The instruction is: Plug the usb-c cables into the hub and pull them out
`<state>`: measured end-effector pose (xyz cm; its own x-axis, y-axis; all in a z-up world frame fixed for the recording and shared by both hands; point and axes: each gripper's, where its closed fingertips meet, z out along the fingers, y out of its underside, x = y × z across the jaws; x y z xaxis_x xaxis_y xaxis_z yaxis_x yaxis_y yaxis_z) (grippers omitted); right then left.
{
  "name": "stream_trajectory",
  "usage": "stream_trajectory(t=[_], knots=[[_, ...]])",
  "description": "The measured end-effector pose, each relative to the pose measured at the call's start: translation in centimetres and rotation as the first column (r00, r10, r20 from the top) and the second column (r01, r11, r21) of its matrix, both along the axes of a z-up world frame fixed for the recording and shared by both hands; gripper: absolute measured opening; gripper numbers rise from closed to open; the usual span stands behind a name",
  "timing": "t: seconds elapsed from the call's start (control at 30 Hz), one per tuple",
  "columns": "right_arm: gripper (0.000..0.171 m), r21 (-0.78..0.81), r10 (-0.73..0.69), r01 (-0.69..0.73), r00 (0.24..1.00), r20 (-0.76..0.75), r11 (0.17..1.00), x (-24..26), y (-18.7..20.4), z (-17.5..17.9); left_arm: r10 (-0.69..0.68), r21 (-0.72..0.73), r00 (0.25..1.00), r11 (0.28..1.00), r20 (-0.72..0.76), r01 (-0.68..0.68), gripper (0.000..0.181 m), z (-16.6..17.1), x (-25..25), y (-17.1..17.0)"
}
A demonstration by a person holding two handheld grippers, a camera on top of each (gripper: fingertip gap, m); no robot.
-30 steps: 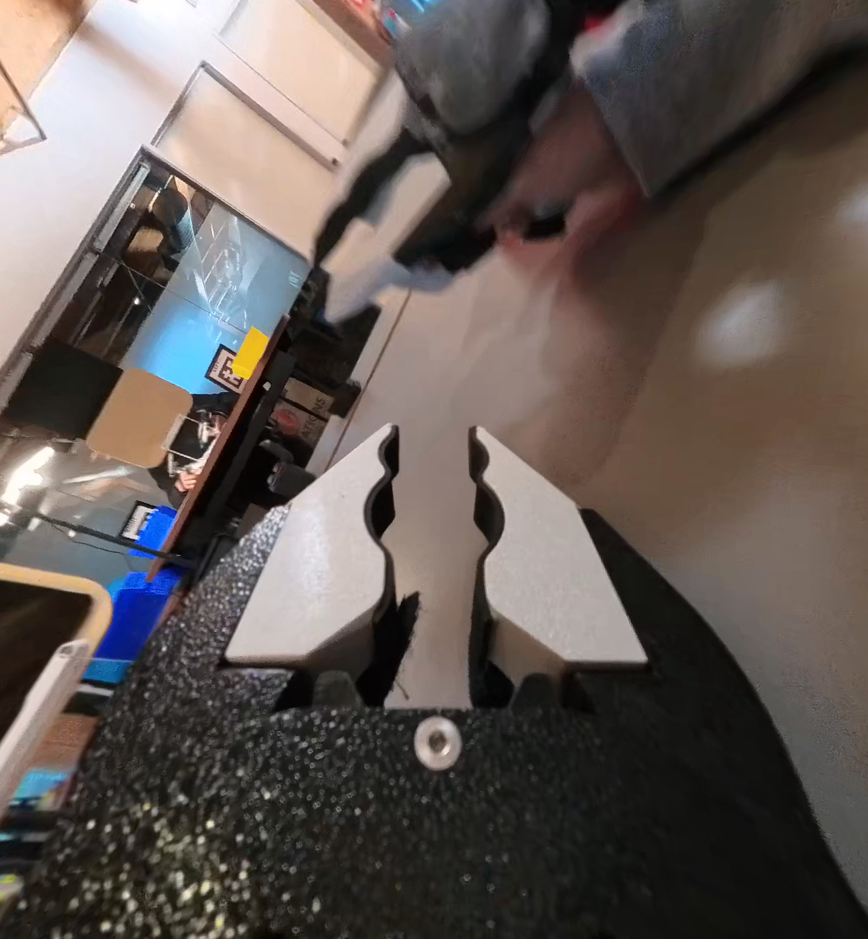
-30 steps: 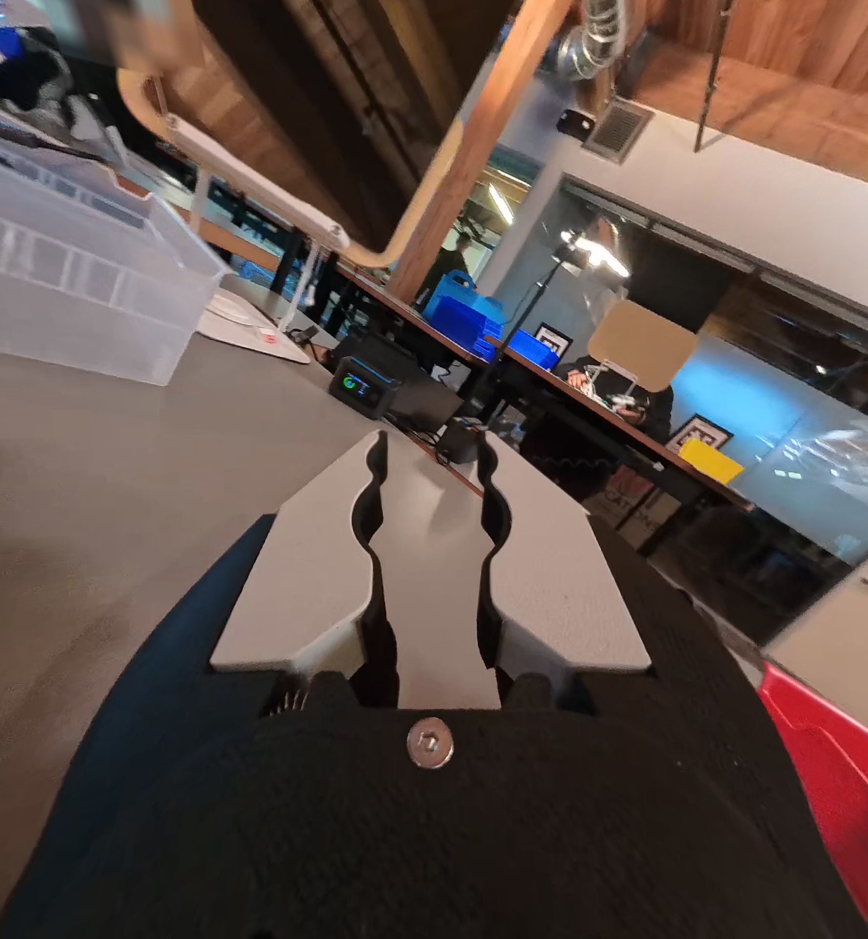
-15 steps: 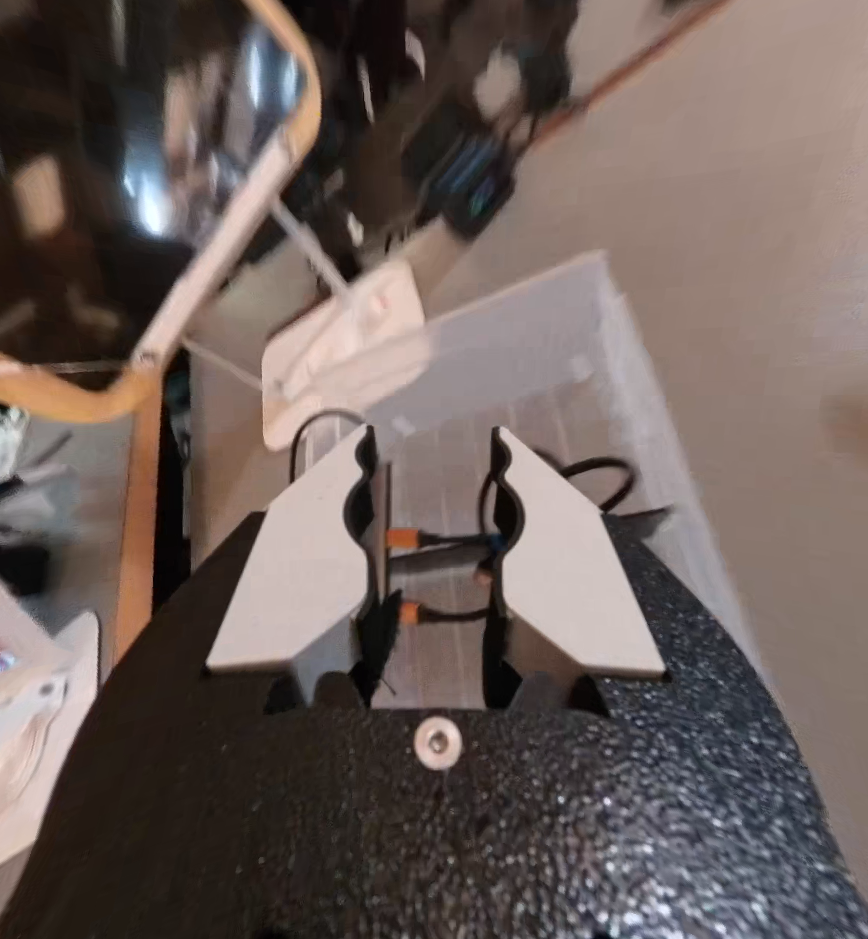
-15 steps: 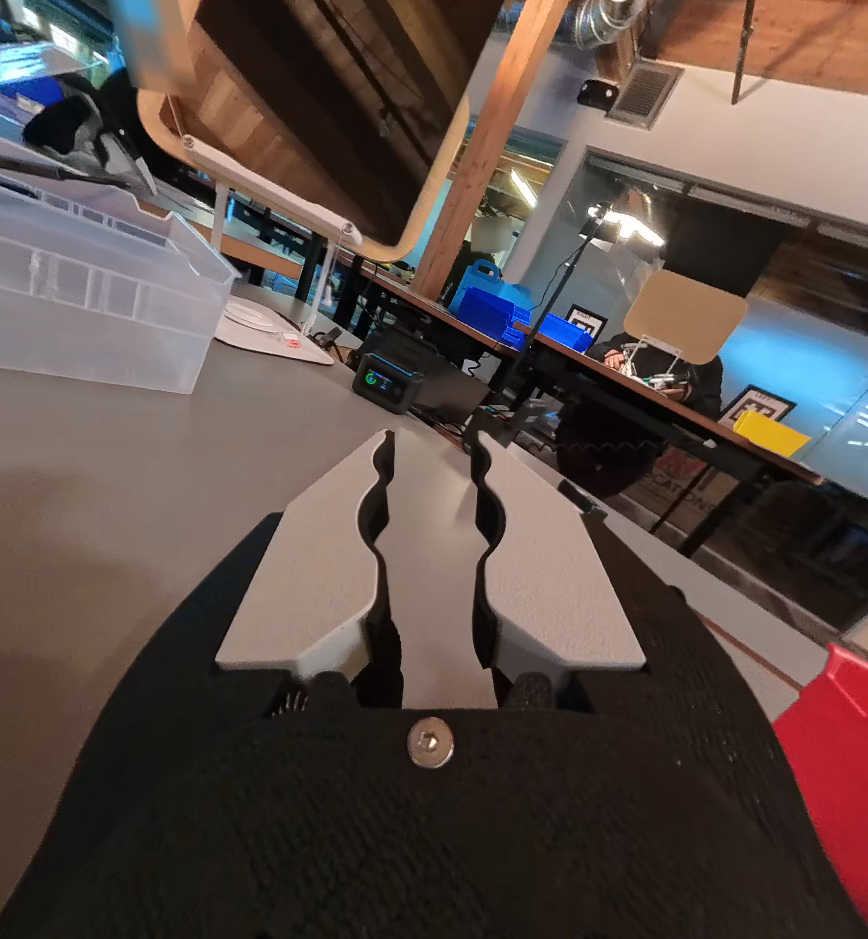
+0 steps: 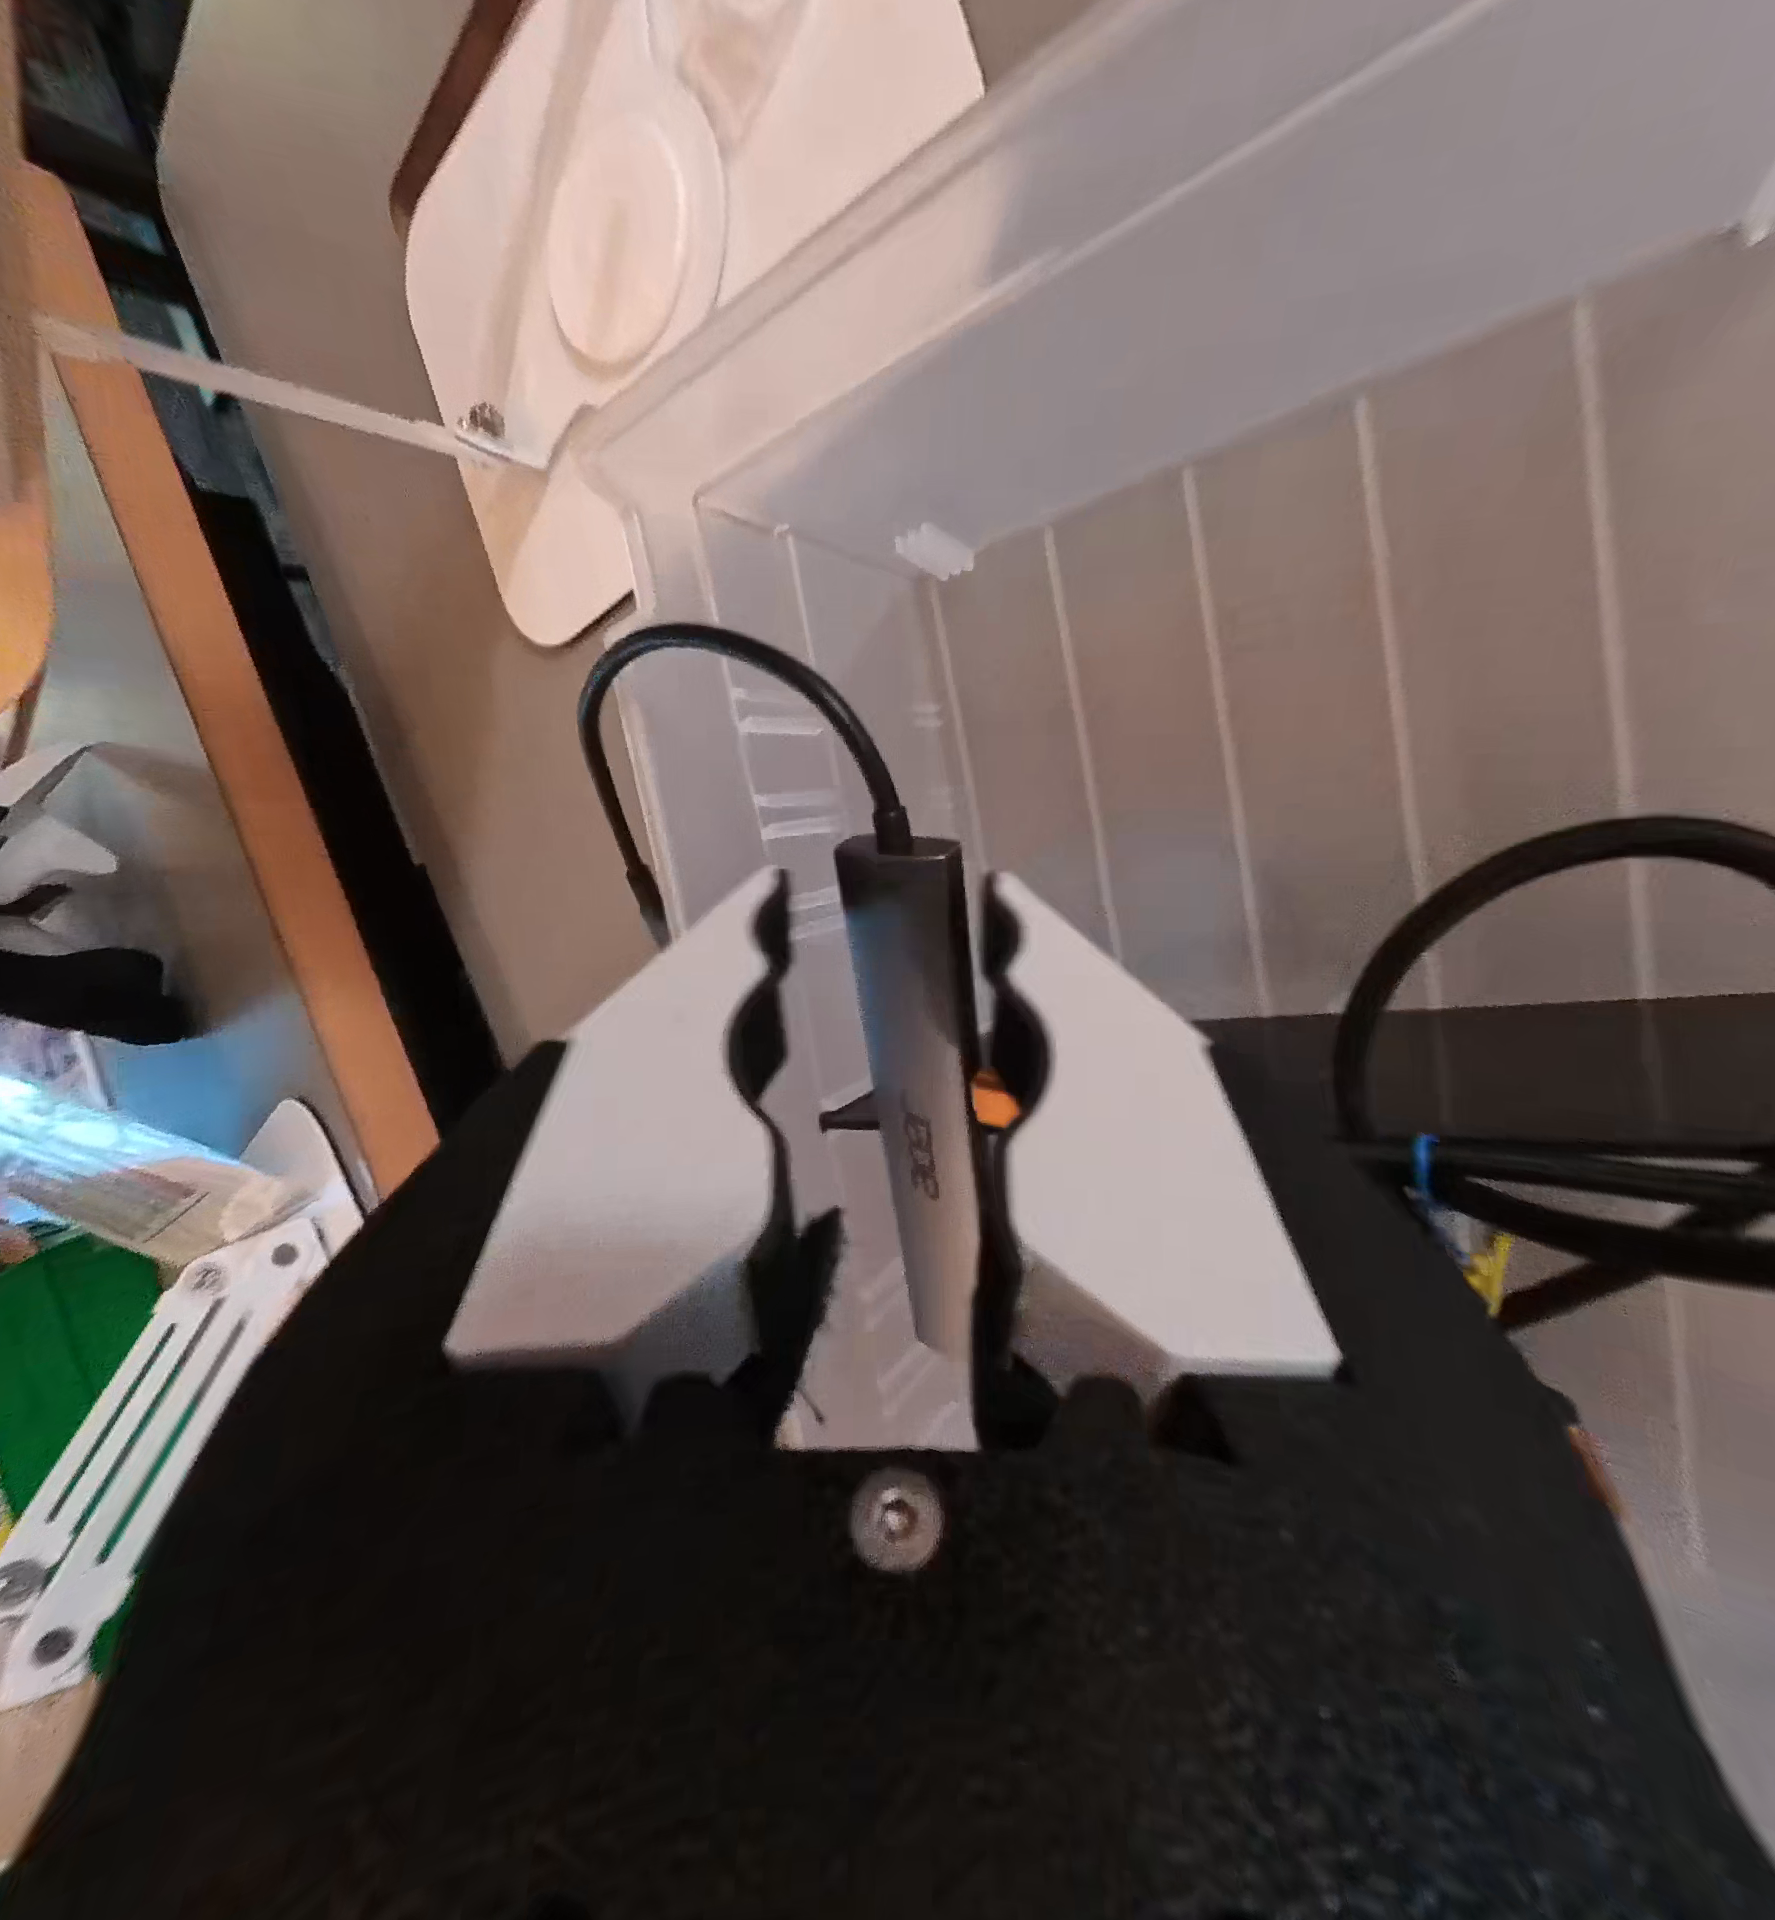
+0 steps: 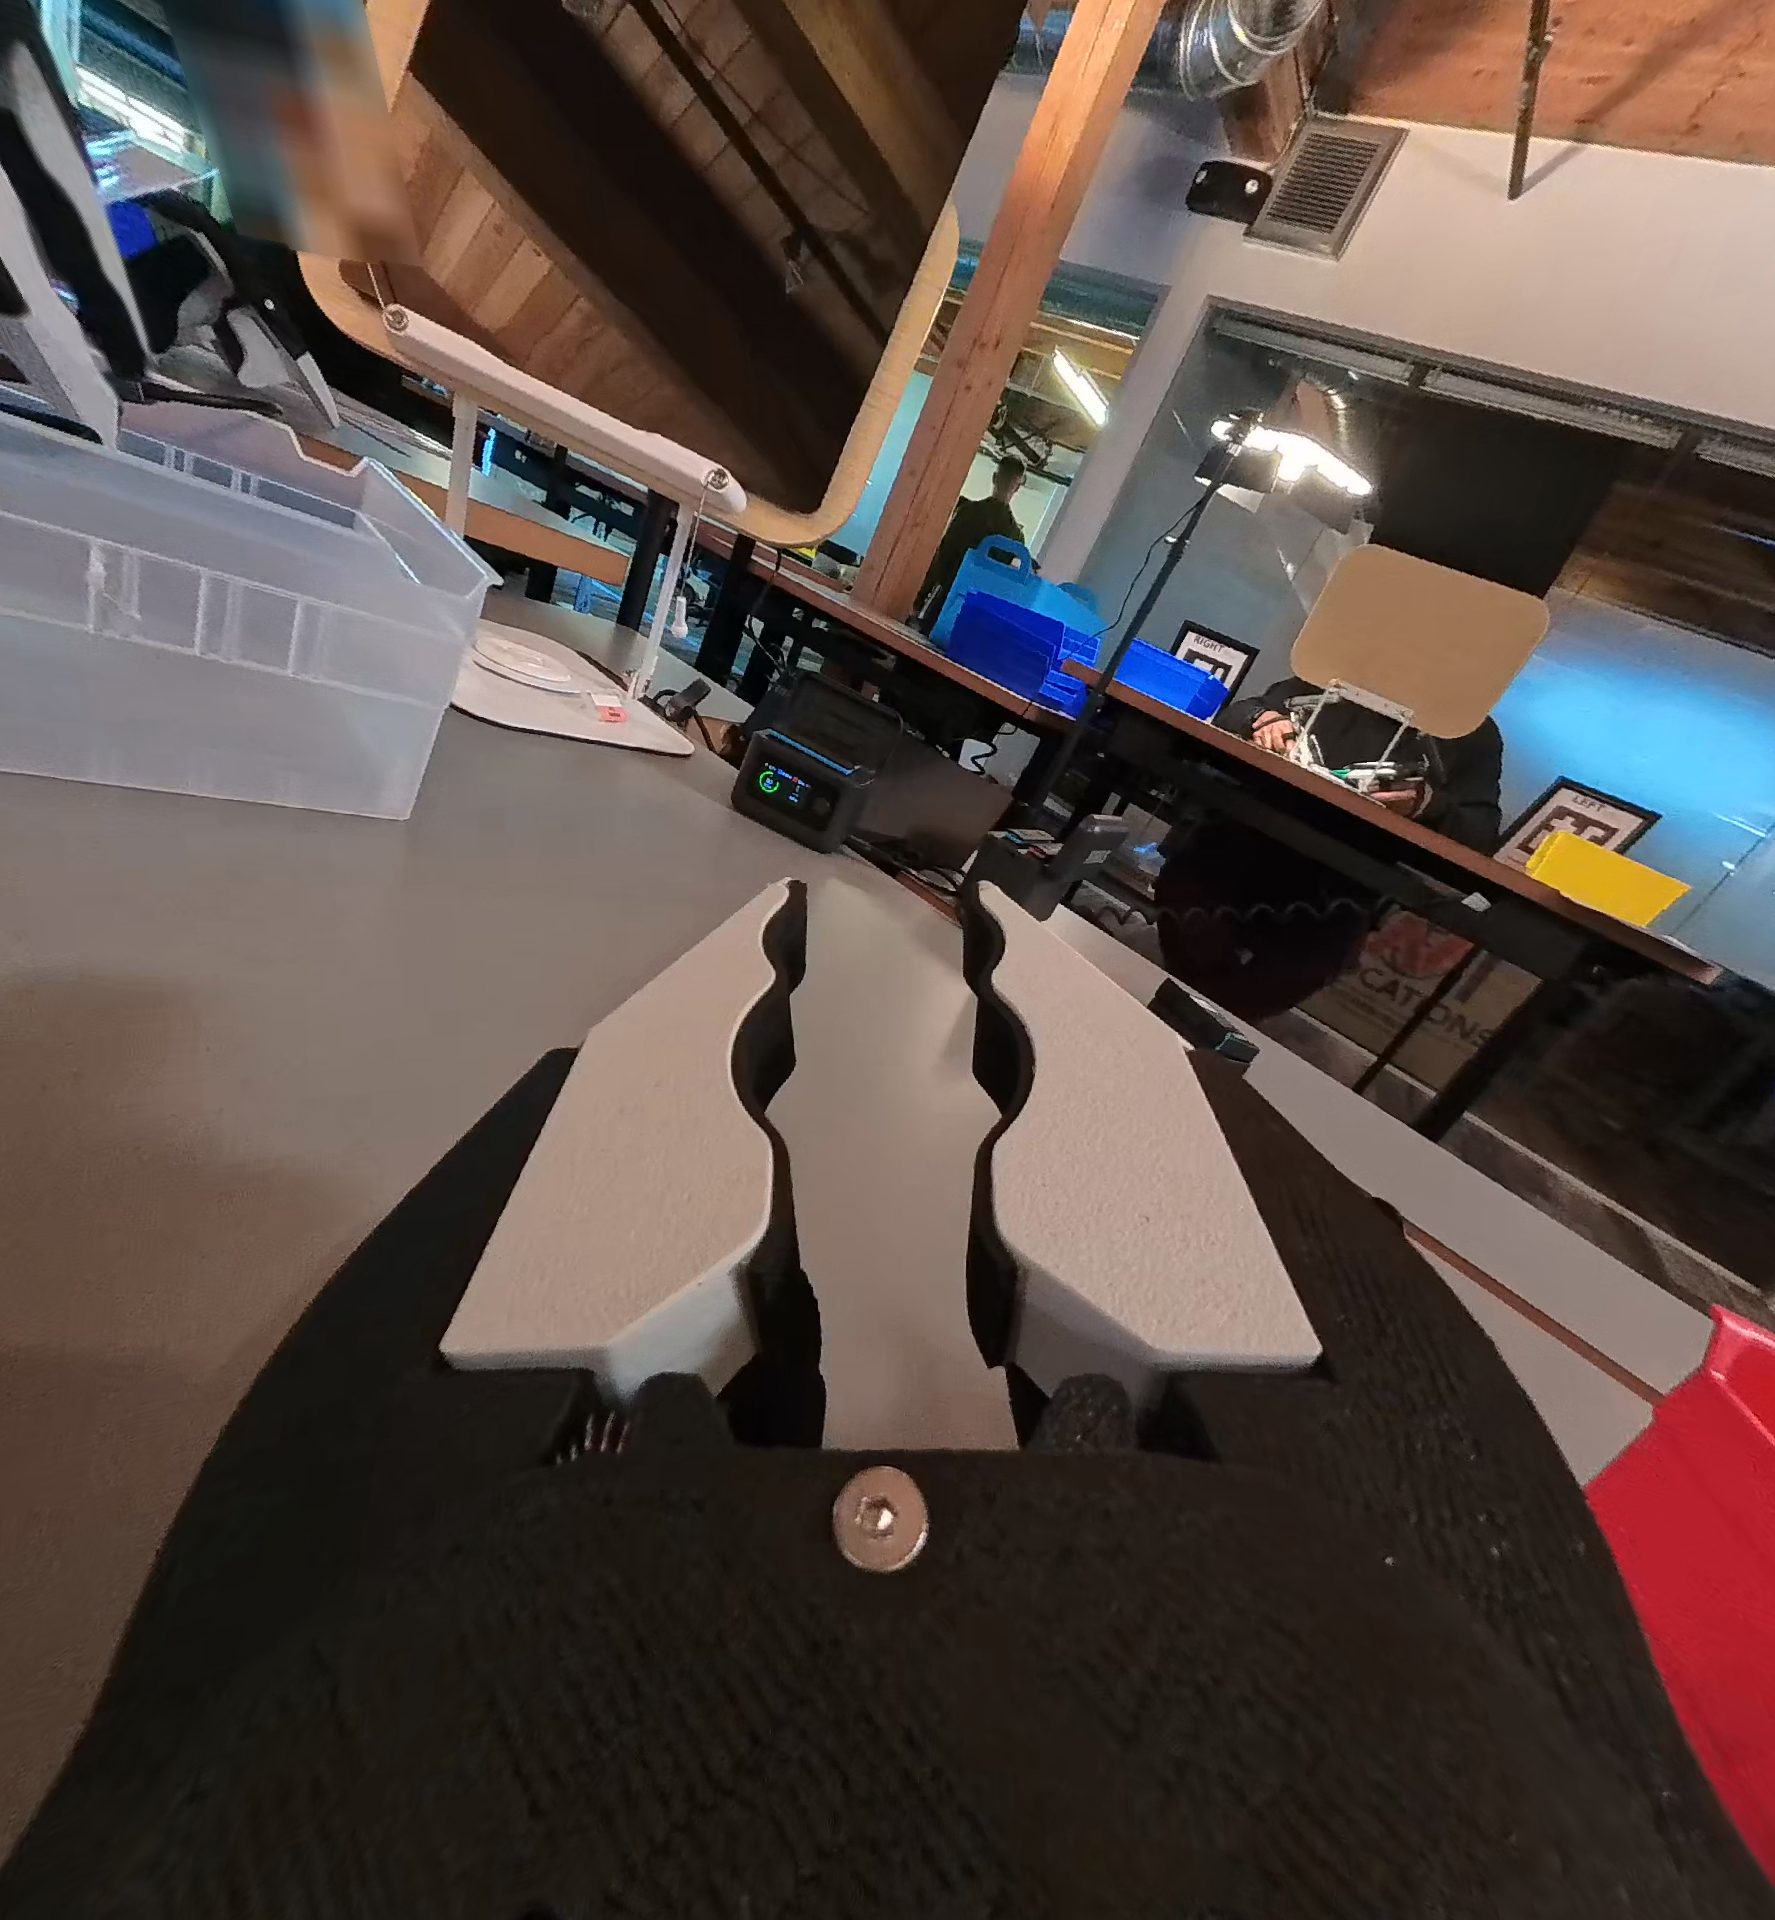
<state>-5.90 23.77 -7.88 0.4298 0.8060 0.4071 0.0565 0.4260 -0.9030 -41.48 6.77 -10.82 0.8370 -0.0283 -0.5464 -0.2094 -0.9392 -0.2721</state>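
Observation:
In the left wrist view my left gripper (image 5: pixel 883 894) is open inside a clear plastic bin (image 5: pixel 1278 312). A slim grey hub (image 5: pixel 914 1091) lies lengthwise between the fingers, close to the right one, with a gap on its left side. The hub's short black cable (image 5: pixel 717 649) loops out of its far end. An orange-tipped plug (image 5: pixel 992 1110) shows beside the hub at the right finger. A coiled black cable (image 5: pixel 1485 873) lies to the right in the bin. My right gripper (image 6: pixel 883 899) is open and empty, low over the grey table (image 6: pixel 239 987).
The clear bin (image 6: pixel 187 665) stands at the far left in the right wrist view, with a white stand base (image 6: pixel 571 686) beyond it. A small black power unit (image 6: pixel 810 779) sits at the table's far edge. A red bin (image 6: pixel 1745 1558) is at the near right. Tip to tip, the grippers are about 40 cm apart.
My left gripper has swung from facing across the room down into the bin and now straddles the hub. My right gripper has barely moved and stays open.

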Motion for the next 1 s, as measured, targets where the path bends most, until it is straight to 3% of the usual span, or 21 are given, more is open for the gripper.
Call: stream_trajectory(t=[0.03, 0.13, 0.33, 0.5, 0.63, 0.73, 0.8, 0.9, 1.0], knots=[[0.028, -0.001, 0.000, 0.000, 1.000, 0.000, 1.000, 0.0, 0.0, 0.0, 0.002, -0.017, 1.000, 1.000, -0.006, -0.002, 0.023, -0.1, -0.1, -0.1], [0.028, 0.000, 0.003, -0.003, 1.000, 0.003, 1.000, -0.1, 0.0, 0.0, 0.036, 0.021, 0.999, 0.999, -0.011, -0.036, 0.021, 1.3, -0.2, 0.2], [0.028, -0.002, 0.007, -0.007, 1.000, 0.002, 1.000, -0.2, -0.1, 0.0, 0.022, 0.329, 0.997, 0.944, -0.076, 0.005, 0.013, 10.6, 1.3, 2.1], [0.028, 0.002, 0.012, -0.012, 1.000, -0.016, 1.000, 0.0, -0.1, 0.4, -0.102, 0.569, 0.977, 0.799, -0.189, 0.194, 0.009, 19.6, 6.2, 3.4], [0.028, 0.006, 0.059, -0.059, 0.997, -0.059, 0.998, 0.4, -0.8, 1.6, -0.373, 0.759, 0.920, 0.561, -0.124, 0.330, 0.008, 22.9, 15.0, 5.7], [0.030, -0.104, 0.257, -0.271, 0.958, -0.126, 0.957, 0.4, -3.1, 2.4, -0.571, 0.869, 0.820, 0.390, -0.030, 0.304, 0.008, 22.8, 21.2, 7.1], [0.034, -0.250, 0.437, -0.486, 0.870, -0.227, 0.838, 0.4, -5.3, 3.1, -0.707, 0.919, 0.707, 0.300, 0.033, 0.257, 0.008, 21.9, 25.1, 7.7], [0.046, -0.364, 0.558, -0.706, 0.705, -0.437, 0.608, 1.4, -7.2, 5.6, -0.862, 0.959, 0.476, 0.257, 0.172, 0.119, 0.008, 19.9, 29.8, 8.2], [0.057, -0.408, 0.579, -0.744, 0.668, -0.468, 0.529, 1.7, -7.6, 6.2, -0.935, 0.966, 0.265, 0.255, 0.237, 0.036, 0.008, 17.8, 32.9, 8.3]])
